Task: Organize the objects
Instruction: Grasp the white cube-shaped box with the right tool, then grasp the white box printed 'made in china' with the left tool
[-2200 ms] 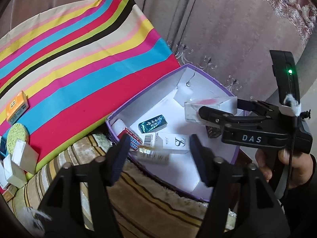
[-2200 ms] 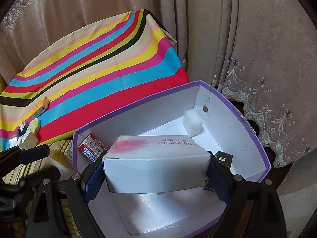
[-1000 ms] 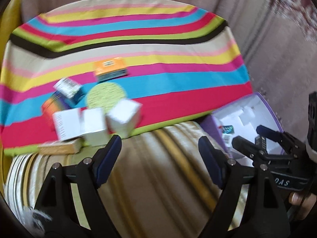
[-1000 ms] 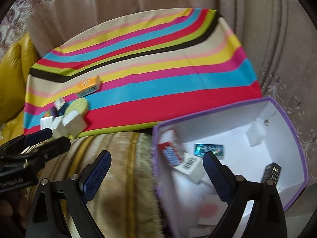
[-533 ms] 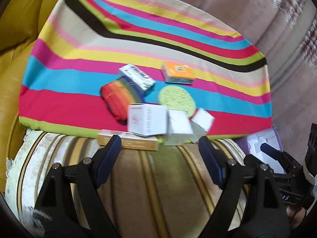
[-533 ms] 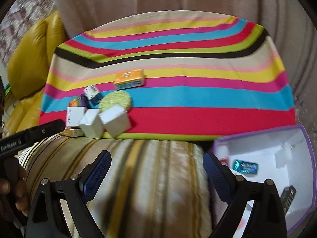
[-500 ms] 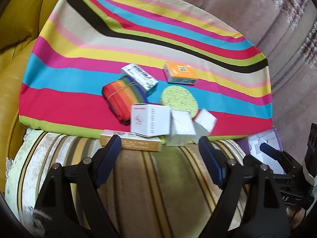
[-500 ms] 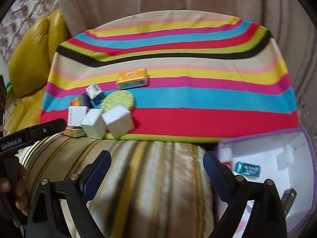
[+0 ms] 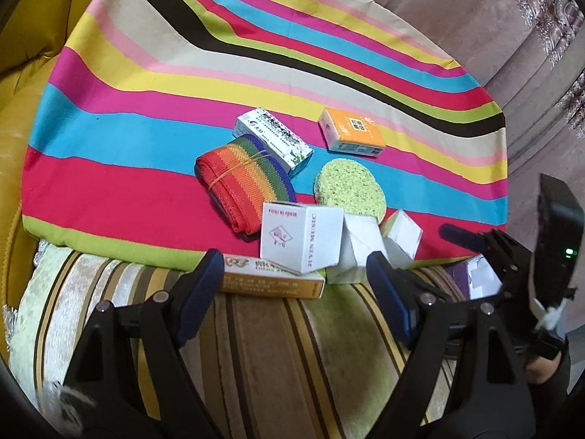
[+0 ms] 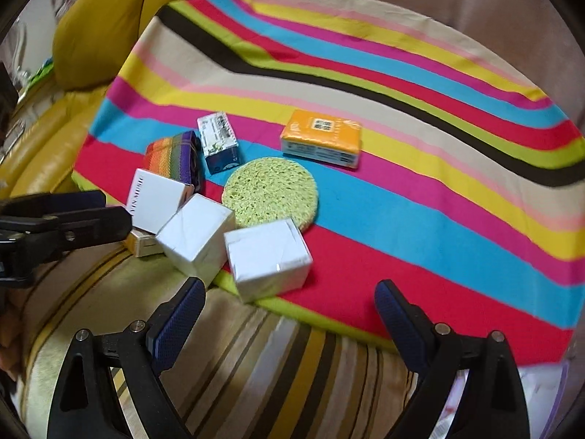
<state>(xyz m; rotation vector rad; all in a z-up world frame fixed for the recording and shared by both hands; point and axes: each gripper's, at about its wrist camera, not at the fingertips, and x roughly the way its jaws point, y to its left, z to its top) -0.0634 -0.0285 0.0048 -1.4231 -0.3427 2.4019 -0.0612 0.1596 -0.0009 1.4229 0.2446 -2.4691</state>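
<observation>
Several small objects lie on a striped cloth: a white "JUVEN MUSIC" box, two plain white boxes, a flat gold box, a rainbow strap roll, a green round sponge, an orange box and a white-blue box. My left gripper is open and empty, just in front of the gold box. My right gripper is open and empty, near the closest white box. The sponge and orange box lie beyond it.
A striped velvet cushion fills the foreground under both grippers. A corner of the purple storage box shows at the right. A yellow leather sofa stands at the left. Curtains hang behind.
Both grippers swung left, away from the purple box, and moved closer to the pile of objects on the cloth. The right gripper released its white box into the purple box earlier.
</observation>
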